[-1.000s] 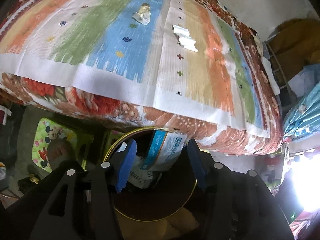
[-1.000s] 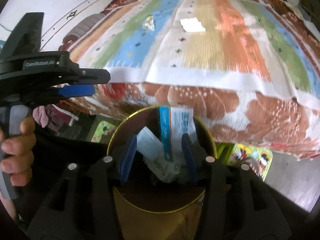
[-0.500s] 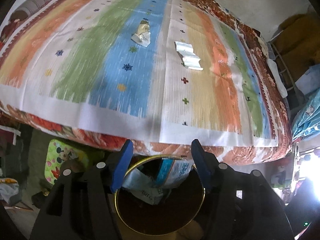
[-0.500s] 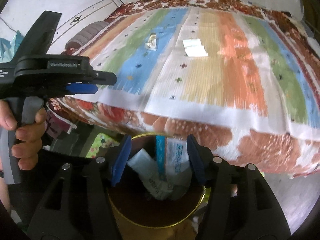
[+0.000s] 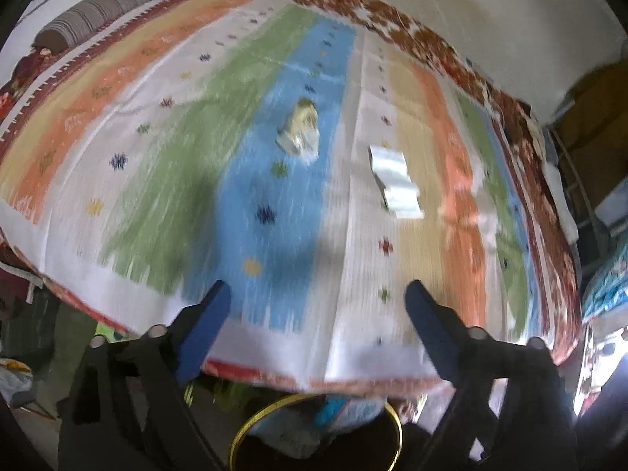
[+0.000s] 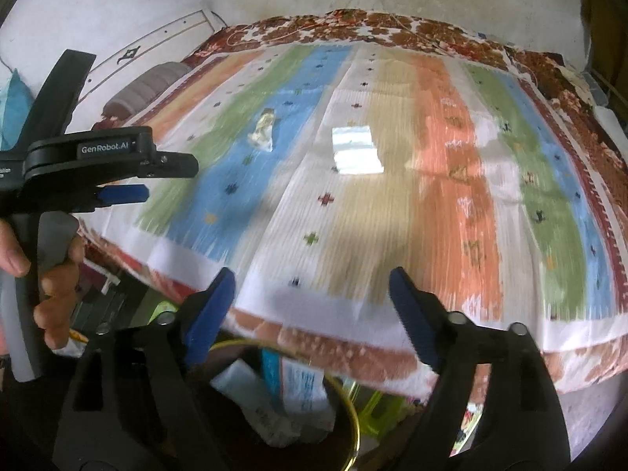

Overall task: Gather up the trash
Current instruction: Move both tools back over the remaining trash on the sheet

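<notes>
Two pieces of trash lie on the striped bed cover: a crumpled gold-and-silver wrapper [image 5: 300,127] [image 6: 263,129] on the blue stripe and a flat white folded wrapper [image 5: 394,182] [image 6: 355,149] on the beige stripe. My left gripper [image 5: 318,294] is open and empty, above the bed's near edge. My right gripper [image 6: 312,278] is open and empty, also over the near edge. The left gripper also shows from the side in the right wrist view [image 6: 129,192]. A gold-rimmed bin [image 5: 251,431] [image 6: 351,412] with blue-and-white packaging inside stands below the bed edge.
The bed [image 6: 451,196] fills both views, with a white wall behind. A grey bolster pillow [image 5: 90,15] lies at the far left. Shelving and clutter [image 5: 588,165] stand to the right. A green cartoon stool [image 6: 376,408] sits on the floor by the bin.
Both grippers rose from over the bin and moved forward over the bed edge, jaws opening wider. The bin slid to the bottom of both views.
</notes>
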Available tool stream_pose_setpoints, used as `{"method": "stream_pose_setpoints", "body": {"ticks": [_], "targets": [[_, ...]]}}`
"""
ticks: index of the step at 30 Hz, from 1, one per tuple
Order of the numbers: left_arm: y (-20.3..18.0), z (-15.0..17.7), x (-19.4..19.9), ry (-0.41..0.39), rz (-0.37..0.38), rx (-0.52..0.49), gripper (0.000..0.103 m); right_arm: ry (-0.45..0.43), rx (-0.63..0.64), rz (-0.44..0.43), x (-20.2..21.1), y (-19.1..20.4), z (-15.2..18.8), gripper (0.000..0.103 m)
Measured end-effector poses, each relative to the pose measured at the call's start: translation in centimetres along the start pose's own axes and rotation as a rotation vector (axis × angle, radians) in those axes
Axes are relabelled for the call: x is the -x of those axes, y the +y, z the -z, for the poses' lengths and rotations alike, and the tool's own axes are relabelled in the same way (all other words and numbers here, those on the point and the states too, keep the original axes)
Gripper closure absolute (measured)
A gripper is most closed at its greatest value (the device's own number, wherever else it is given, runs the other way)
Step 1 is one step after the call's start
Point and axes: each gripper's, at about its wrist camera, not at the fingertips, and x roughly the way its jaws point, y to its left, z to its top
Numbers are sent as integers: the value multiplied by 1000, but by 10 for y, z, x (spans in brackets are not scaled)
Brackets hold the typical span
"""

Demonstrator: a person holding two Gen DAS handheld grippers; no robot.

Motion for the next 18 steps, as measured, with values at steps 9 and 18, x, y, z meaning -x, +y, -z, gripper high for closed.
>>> {"method": "stream_pose_setpoints", "body": {"ticks": [9, 18], "targets": [[9, -35, -33, -66, -40, 9, 6, -44, -1, 2, -35, -9, -31, 9], [23, -66, -67, -102, -32, -20, 6, -31, 8, 17, -82, -25, -52, 9]]}}
